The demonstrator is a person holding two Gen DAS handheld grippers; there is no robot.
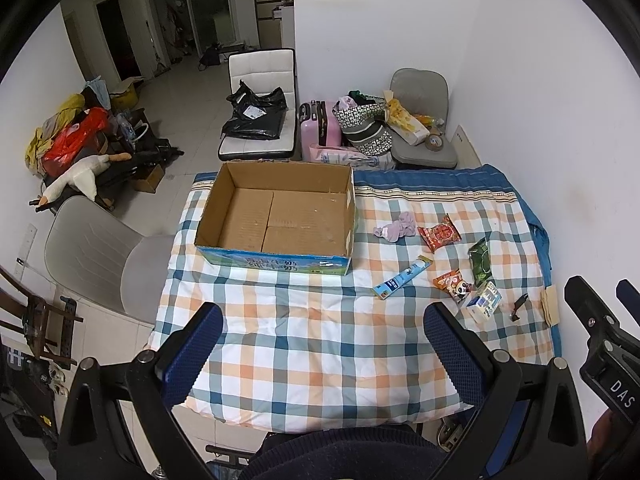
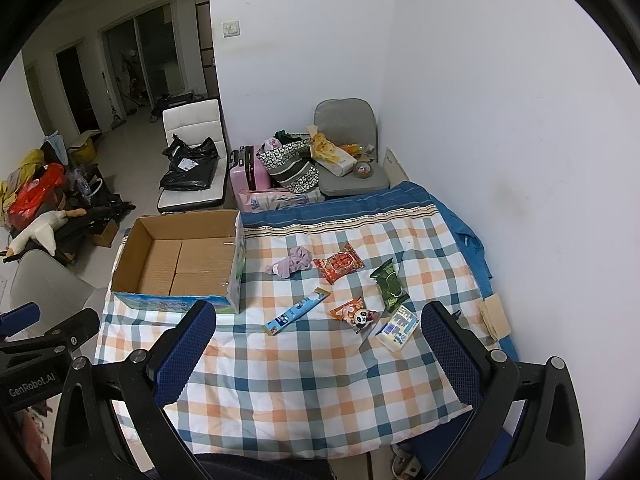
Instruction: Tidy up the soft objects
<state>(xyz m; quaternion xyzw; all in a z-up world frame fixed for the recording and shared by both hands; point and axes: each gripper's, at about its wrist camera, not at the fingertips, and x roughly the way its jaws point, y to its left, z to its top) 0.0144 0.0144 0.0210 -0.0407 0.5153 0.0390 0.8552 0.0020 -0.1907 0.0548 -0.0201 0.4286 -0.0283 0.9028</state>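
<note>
Tongs are held wide apart on both sides, and nothing is gripped: the left tongs (image 1: pixel 322 350) and the right tongs (image 2: pixel 320 344) are both poised over the near edge of the bench (image 1: pixel 304 344), which is covered by a checked quilt. Beyond the right tongs, a white-and-blue tissue pack (image 2: pixel 397 328) is found nearest, just beside a panda snack packet (image 2: pixel 356 313) and a long blue sachet (image 2: pixel 296 311) whose long axis runs from near-left to far-right. Farther on, a green packet (image 2: pixel 389 286) and a red snack packet (image 2: pixel 339 266) are laid, with a crumpled lilac cloth (image 2: pixel 291 266) just left of the red one. At the far left an open cardboard box (image 1: pixel 276 216) is set, apparently unfilled — sorting is judged not yet begun. All loose items lie to the right of the box, so the right tongs are judged nearer; the left tongs face the box. The tissue pack would probably be reached first — ahead and slightly right.
</note>
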